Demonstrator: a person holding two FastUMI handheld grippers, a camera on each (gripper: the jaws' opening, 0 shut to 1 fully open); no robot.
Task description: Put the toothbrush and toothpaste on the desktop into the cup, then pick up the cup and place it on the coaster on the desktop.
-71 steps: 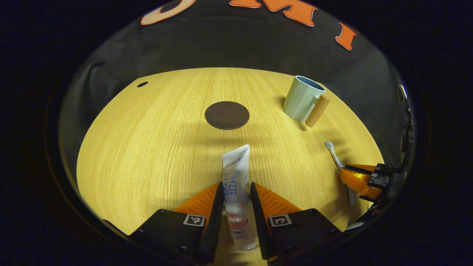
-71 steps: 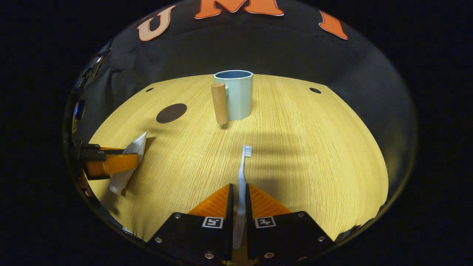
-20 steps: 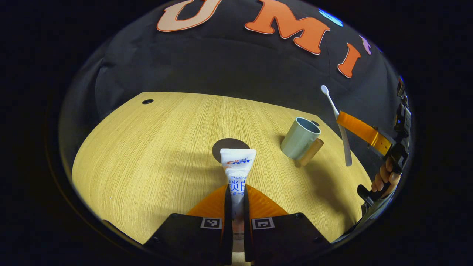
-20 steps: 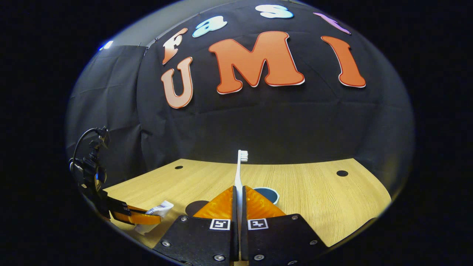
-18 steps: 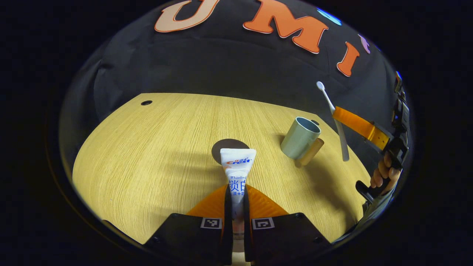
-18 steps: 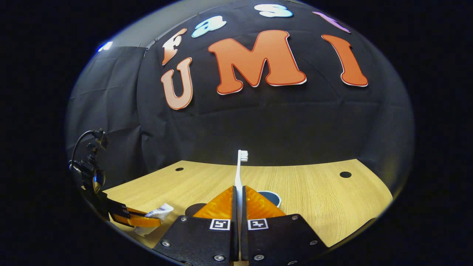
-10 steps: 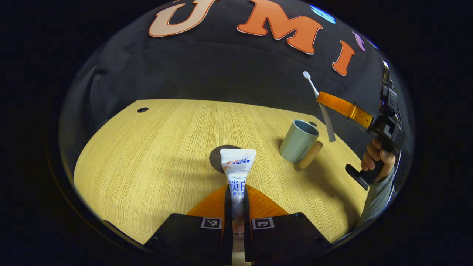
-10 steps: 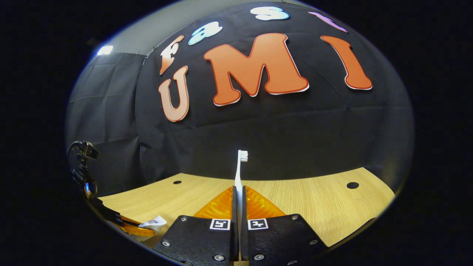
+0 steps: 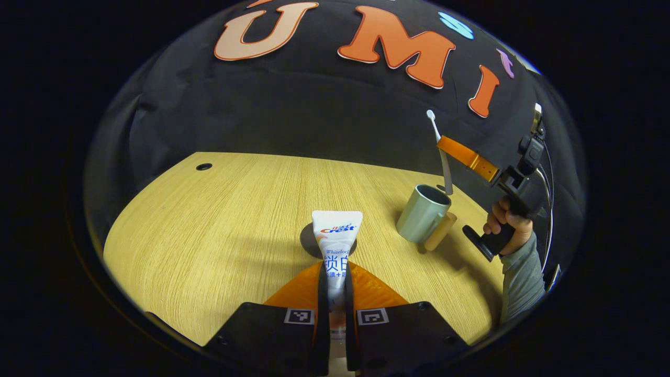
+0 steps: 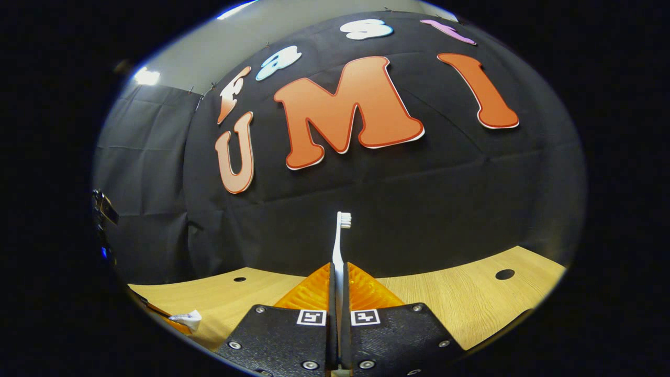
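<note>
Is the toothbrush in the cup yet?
Not yet: the right gripper holds the toothbrush upright, its lower end at the cup rim.

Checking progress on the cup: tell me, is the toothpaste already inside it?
No, the toothpaste tube is clamped between the left gripper fingers, away from the cup.

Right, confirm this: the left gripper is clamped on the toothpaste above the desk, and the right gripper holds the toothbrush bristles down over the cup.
Not quite. The left gripper view shows the right gripper holding the toothbrush bristles up, handle end down at the cup. The left gripper is indeed clamped on the toothpaste.
</note>
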